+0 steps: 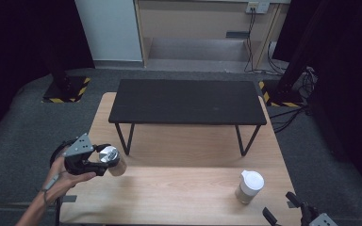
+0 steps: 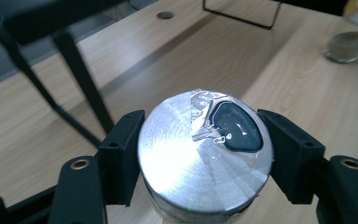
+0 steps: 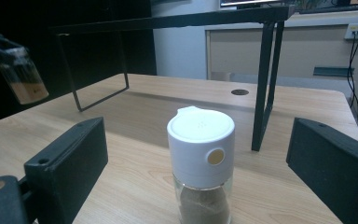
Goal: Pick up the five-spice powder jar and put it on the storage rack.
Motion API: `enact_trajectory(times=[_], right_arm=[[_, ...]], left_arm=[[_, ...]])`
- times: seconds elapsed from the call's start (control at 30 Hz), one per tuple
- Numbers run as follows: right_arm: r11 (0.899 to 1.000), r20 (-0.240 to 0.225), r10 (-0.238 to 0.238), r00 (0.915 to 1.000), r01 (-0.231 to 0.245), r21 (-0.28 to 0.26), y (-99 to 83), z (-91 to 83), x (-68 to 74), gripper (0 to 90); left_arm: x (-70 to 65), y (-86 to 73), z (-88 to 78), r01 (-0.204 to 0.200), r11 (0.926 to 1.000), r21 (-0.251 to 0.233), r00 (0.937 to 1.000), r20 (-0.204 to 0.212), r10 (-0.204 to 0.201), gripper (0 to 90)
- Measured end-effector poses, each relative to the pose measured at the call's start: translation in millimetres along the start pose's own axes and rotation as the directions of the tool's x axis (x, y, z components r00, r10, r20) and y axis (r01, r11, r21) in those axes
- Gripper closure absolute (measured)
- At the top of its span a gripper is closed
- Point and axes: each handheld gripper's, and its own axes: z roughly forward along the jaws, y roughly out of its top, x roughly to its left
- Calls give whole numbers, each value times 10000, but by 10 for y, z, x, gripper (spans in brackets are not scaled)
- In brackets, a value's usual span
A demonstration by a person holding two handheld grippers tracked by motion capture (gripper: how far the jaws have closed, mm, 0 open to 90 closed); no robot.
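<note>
Jar: a glass jar with silver lid [image 2: 205,158] is held off the table, near the left edge, tilted; the foil seal on the lid is partly torn.
Left tool: the left tool [image 1: 90,160] is clamped on this jar, one black pad [image 2: 121,156] on each side of the lid; a hand [image 1: 63,181] carries it.
Right tool: the right tool [image 3: 198,172] stands with its jaws wide apart, at the near right corner of the table; nothing is pressed between them.
White-cap jar: the white-cap jar [image 3: 201,163] stands upright on the table, in front of the open jaws, not touched.
Table: the wooden table [image 1: 179,188] has a wide bare strip between the two jars.
Black shelf: a low black shelf [image 1: 187,101] on thin legs stands over the far half; free room is under it.
Edges: both jars are near opposite sides, well apart.
</note>
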Motion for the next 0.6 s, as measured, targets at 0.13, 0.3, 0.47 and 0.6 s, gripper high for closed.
enact_trajectory(times=[0.13, 0.3, 0.47, 0.6], right_arm=[[10000, -5, 3, 10000, -3, -17, -1, -1, 1, 55], [10000, -24, 3, 10000, -3, -22, -2, -1, -3, 55], [10000, -56, 0, 10000, 0, -31, -2, 0, -7, 56], [10000, -82, -8, 10000, 8, -32, -2, 2, -8, 56]], left_arm=[[-8, 211, -36, -463, 9989, 62, 9979, 457, 460, 340], [-13, 565, -107, -1016, 9947, -130, 9856, 1343, 1024, 339], [-22, 808, -156, -1336, 9908, -206, 9747, 1778, 1351, 339], [-42, 987, -191, -1609, 9869, -60, 9681, 1934, 1590, 339]])
